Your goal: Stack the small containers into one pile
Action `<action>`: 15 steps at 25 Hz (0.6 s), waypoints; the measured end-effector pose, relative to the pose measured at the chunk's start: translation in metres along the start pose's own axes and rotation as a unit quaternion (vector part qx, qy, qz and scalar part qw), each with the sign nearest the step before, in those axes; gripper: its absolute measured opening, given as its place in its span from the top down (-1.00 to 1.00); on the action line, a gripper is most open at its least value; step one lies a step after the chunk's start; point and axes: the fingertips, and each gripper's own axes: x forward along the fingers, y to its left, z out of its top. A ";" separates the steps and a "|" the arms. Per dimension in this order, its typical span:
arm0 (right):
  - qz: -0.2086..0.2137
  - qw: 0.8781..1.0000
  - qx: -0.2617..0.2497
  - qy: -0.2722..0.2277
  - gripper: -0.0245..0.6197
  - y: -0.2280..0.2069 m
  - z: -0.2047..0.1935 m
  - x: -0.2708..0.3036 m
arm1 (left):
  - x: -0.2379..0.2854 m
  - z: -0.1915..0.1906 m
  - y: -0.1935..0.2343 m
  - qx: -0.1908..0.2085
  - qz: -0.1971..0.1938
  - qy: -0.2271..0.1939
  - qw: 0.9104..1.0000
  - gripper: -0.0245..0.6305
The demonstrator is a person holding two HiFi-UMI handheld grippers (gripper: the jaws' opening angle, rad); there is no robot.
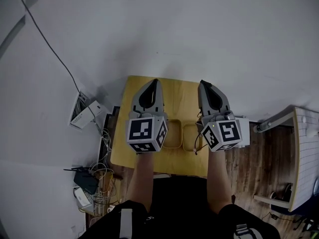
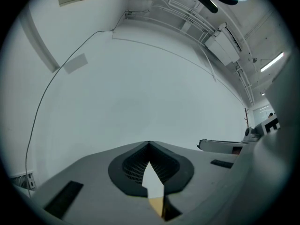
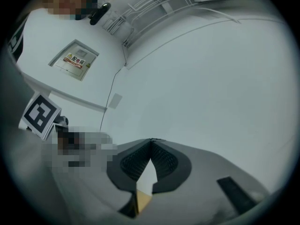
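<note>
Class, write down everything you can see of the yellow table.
The table has a plain, light yellow, wood-looking rectangular top, seen from above. Two shallow tan containers sit side by side near its front edge, partly hidden by the left gripper and right gripper, both shut and empty. Its legs are out of sight.

Matt grey plastic on left gripper (image 1: 155, 81) and right gripper (image 1: 202, 82); smooth wooden table (image 1: 180, 97)
</note>
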 end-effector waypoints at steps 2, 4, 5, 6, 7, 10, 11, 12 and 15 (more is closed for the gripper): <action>0.001 1.000 0.006 -0.002 0.91 -0.003 0.003 -0.001 | 0.001 0.001 -0.003 -0.004 -0.003 -0.001 1.000 0.91; 0.003 1.000 0.007 0.000 0.91 -0.004 0.001 -0.001 | 0.003 -0.001 -0.008 -0.010 -0.009 0.001 1.000 0.91; 0.004 1.000 0.006 0.004 0.91 -0.004 -0.002 -0.001 | 0.004 -0.002 -0.010 -0.013 -0.013 0.003 1.000 0.91; 0.005 1.000 0.005 0.009 0.91 -0.005 -0.006 -0.001 | 0.005 -0.005 -0.012 -0.015 -0.016 0.005 1.000 0.91; 0.006 1.000 0.005 0.015 0.91 -0.006 -0.010 -0.002 | 0.006 -0.008 -0.014 -0.017 -0.019 0.008 1.000 0.91; 0.000 1.000 0.011 0.025 0.91 -0.015 -0.019 -0.008 | 0.008 -0.019 -0.016 -0.023 -0.020 0.019 0.999 0.91; -0.004 1.000 0.014 0.027 0.91 -0.019 -0.020 -0.009 | 0.010 -0.023 -0.017 -0.024 -0.021 0.023 0.999 0.91; -0.008 0.999 0.015 0.030 0.91 -0.023 -0.022 -0.010 | 0.011 -0.027 -0.019 -0.026 -0.023 0.027 0.999 0.91; -0.016 0.999 0.019 0.039 0.91 -0.030 -0.030 -0.014 | 0.015 -0.038 -0.027 -0.033 -0.031 0.039 0.998 0.91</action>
